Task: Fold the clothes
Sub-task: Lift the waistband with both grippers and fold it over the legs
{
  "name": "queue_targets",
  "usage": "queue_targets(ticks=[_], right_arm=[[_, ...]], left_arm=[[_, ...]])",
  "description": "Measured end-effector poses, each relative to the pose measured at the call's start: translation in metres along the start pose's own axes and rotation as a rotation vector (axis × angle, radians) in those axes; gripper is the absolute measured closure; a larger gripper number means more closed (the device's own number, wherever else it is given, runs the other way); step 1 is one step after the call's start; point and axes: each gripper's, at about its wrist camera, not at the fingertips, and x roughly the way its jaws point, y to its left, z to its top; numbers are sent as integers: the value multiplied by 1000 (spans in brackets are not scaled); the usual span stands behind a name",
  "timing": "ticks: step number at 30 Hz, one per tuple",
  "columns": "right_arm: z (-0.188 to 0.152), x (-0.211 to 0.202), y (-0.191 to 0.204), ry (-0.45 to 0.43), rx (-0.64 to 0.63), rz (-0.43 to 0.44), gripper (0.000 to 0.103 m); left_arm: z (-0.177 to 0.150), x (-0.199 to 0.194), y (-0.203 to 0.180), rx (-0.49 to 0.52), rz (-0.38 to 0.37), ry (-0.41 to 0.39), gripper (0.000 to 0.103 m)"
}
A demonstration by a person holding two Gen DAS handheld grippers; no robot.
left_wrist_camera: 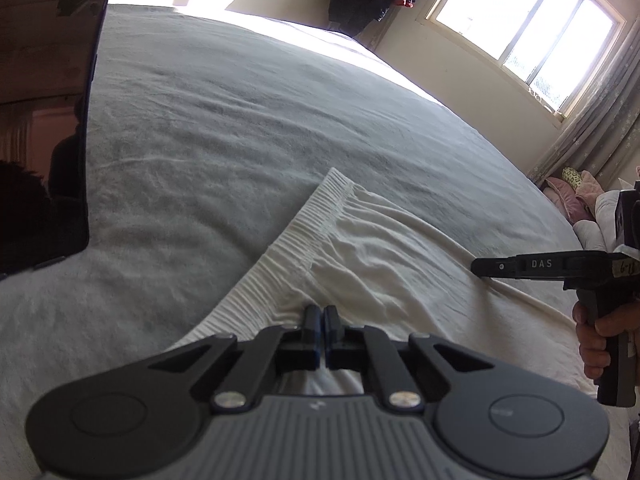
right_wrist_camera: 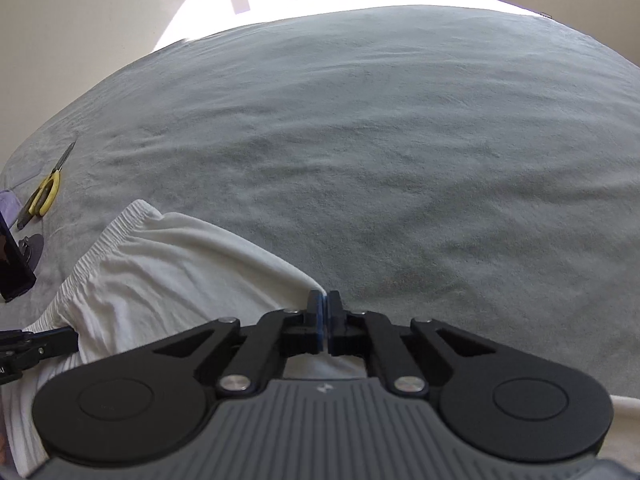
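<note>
One white garment [left_wrist_camera: 360, 248], apparently a pair of shorts with a ribbed elastic waistband [left_wrist_camera: 288, 240], is laid on a grey bed cover [left_wrist_camera: 240, 120]. In the left wrist view it occupies the area from the centre toward 4 o'clock; in the right wrist view it lies from 9 to 7 o'clock.

The left gripper [left_wrist_camera: 322, 316] is closed, and its pads are pinched on the fabric just below the waistband. The right gripper [right_wrist_camera: 323, 302] is closed on the far edge of the garment, at a corner of the cloth. In the left wrist view the right gripper [left_wrist_camera: 480, 268] is seen at 3 o'clock, held by a hand [left_wrist_camera: 596, 340].

Possible faults from this state:
- Only a thin fold appears to be held by each gripper. The cloth could slip out if it is lifted quickly.
- Only the top layer may be pinched. The layers would then separate and the fold would be uneven.
- If the two grippers are raised unequally, the garment could twist or bunch.
- The bed cover could be caught together with the fabric and dragged.

Count: one garment, two grippers, one pair of yellow-handled scissors [right_wrist_camera: 42, 196] at 9 o'clock in the right wrist view, one window [left_wrist_camera: 520, 28], one dark phone-like device [right_wrist_camera: 12, 256].
</note>
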Motion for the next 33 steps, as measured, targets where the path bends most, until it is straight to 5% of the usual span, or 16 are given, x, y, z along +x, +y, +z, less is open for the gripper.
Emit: queue_targets(ticks=[13,21,33], right_arm=[[-11,-133,54,-127,11,58,99],[-59,-179,111,-125,-19,140,99],[-149,-108,130,40,81,184,99]], left_arm=[[0,3,0,-21,9,-15,99],[1,0,2,-44,2,-9,99],[-2,-51,26,-59,-71,79,94]])
